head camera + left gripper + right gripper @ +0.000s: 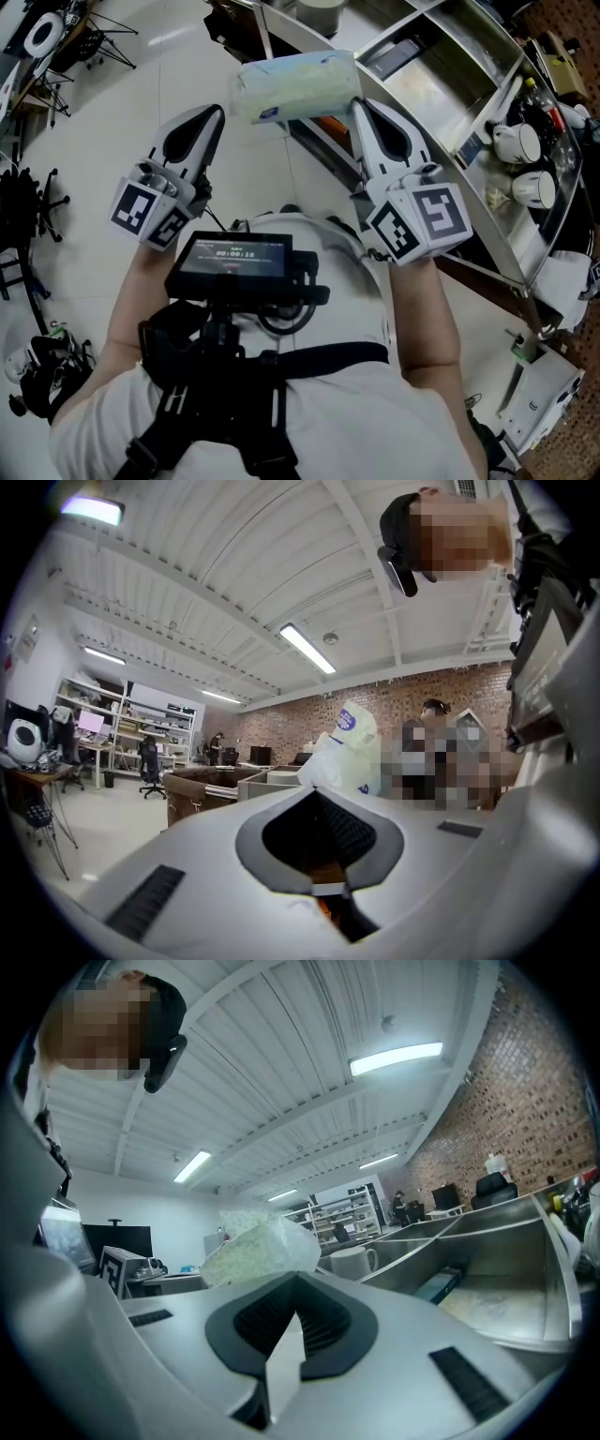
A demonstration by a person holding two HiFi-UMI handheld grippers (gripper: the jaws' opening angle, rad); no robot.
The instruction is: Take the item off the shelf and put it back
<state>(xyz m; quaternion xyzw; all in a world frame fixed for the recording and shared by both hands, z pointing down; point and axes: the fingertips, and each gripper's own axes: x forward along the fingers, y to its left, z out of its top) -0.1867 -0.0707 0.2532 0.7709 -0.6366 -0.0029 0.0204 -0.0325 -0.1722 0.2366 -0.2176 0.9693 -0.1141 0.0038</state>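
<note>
The right gripper [361,105] [295,1279] has its jaws closed. A thin white flap of wrapper sits pinched between the ribbed black pads, so it grips the right end of the tissue pack [295,84] [253,1246]. The left gripper [217,114] [317,791] is also closed. Its tip meets the pack's left end [349,752] and appears to nip it, though its own view shows no wrapper inside the pads.

The pack hangs level in the air between the two tips, above the pale floor and just in front of the shelf [441,56]. It is a soft, crinkled plastic pillow, pale green and white. A blue oval label [269,114] [347,722] sits on its end, with print too small to read.

Each gripper carries a cube with black-and-white square markers [145,211] [422,220]. A dark screen [234,258] on the chest rig shows a timer, and its digits are hard to make out.

The shelf is bare polished steel with divided bays, cut off at the frame edge. It holds a flat dark box [394,56] [439,1286] and white mugs [517,142] [352,1262].
</note>
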